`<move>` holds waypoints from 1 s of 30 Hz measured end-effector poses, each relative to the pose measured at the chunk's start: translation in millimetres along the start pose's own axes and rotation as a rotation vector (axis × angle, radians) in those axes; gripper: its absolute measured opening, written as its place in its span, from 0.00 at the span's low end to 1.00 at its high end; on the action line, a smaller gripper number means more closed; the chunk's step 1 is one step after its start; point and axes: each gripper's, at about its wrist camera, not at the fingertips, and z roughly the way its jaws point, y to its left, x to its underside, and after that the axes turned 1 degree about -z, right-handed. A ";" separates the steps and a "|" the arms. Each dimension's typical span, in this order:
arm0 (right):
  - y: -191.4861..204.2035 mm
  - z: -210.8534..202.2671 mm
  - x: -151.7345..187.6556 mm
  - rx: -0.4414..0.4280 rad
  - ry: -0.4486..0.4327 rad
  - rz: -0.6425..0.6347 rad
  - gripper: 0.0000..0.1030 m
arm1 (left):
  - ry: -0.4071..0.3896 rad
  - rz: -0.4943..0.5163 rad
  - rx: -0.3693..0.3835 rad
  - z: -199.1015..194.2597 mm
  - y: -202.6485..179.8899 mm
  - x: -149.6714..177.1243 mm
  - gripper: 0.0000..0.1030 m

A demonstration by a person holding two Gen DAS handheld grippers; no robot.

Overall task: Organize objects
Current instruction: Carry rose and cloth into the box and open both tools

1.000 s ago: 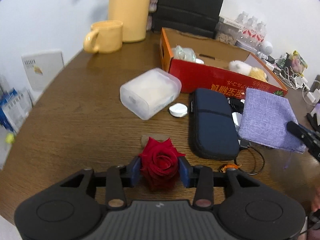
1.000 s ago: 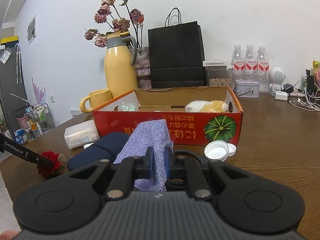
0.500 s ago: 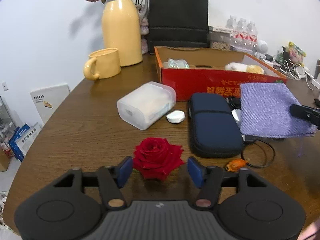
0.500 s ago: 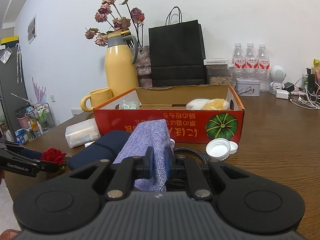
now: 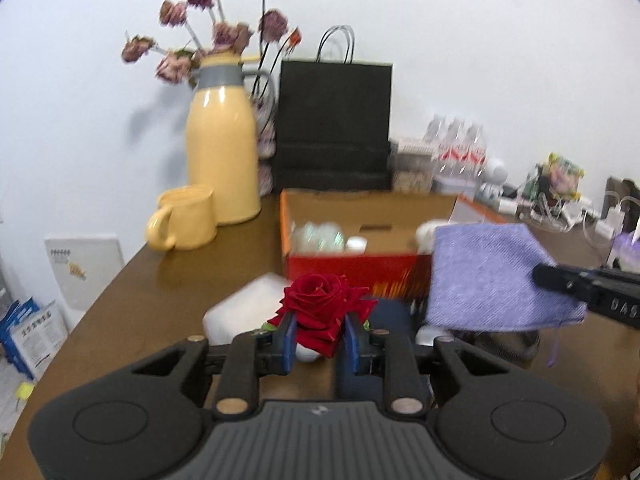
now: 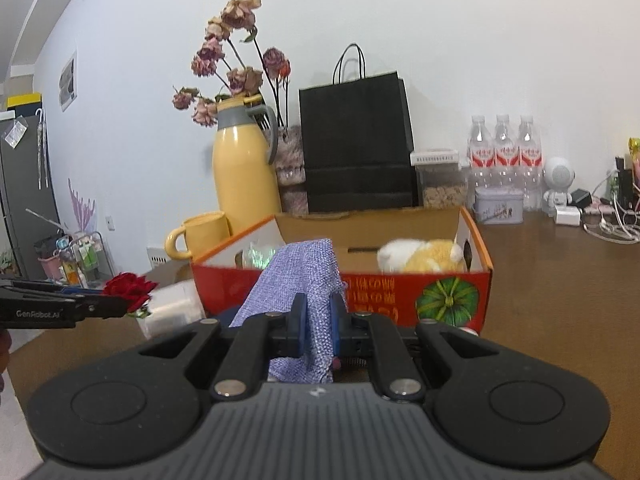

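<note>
1. the left gripper (image 5: pixel 318 338) carries a red rose (image 5: pixel 324 308) clear of the wooden table (image 5: pixel 168 288); its jaws are closing, the blue pads (image 5: pixel 289 340) pressed on the flower's lower petals.
2. seen from the right wrist, that gripper (image 6: pixel 120 306) comes in from the left edge with the rose (image 6: pixel 130 286) at its tip, left of the red box (image 6: pixel 400 292) and lower than its rim.
3. the right gripper (image 6: pixel 318 330) has its jaws narrow and clamped on a purple cloth pouch (image 6: pixel 296 280), which stands up between the pads in front of the box's near wall.
4. from the left wrist, the pouch (image 5: pixel 492 276) hangs flat at the right gripper's tip (image 5: pixel 560 278), covering the box's (image 5: pixel 352 266) right front corner.
5. inside the box lie a white-and-yellow plush toy (image 6: pixel 420 256) at the right end and a clear crumpled wrapper (image 6: pixel 260 254) at the left end.
6. a translucent plastic tub (image 5: pixel 248 304) sits on the table just left of the box's front, behind the rose.
7. a yellow mug (image 6: pixel 200 236) and a yellow jug (image 6: pixel 244 176) holding dried flowers (image 6: pixel 232 64) stand left of the box's far end; a black paper bag (image 6: pixel 356 144) stands behind the box.
8. water bottles (image 6: pixel 504 148) line the wall to the right of the bag.
</note>
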 end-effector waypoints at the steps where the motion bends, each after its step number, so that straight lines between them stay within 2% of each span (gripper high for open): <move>1: 0.1 1.9 -3.6 0.001 -0.008 -0.001 0.12 | -0.013 0.001 0.004 3.0 -3.2 -4.6 0.23; 13: -11.1 47.4 -49.5 0.026 -0.073 0.020 0.12 | -0.094 -0.025 0.042 61.0 -37.0 -58.0 0.22; 21: -23.3 90.7 -65.8 0.053 -0.069 0.047 0.12 | -0.098 -0.050 0.006 99.9 -46.9 -82.6 0.22; 30: -34.3 130.9 -66.3 0.081 -0.046 0.063 0.12 | -0.096 -0.073 -0.063 148.8 -54.3 -98.6 0.22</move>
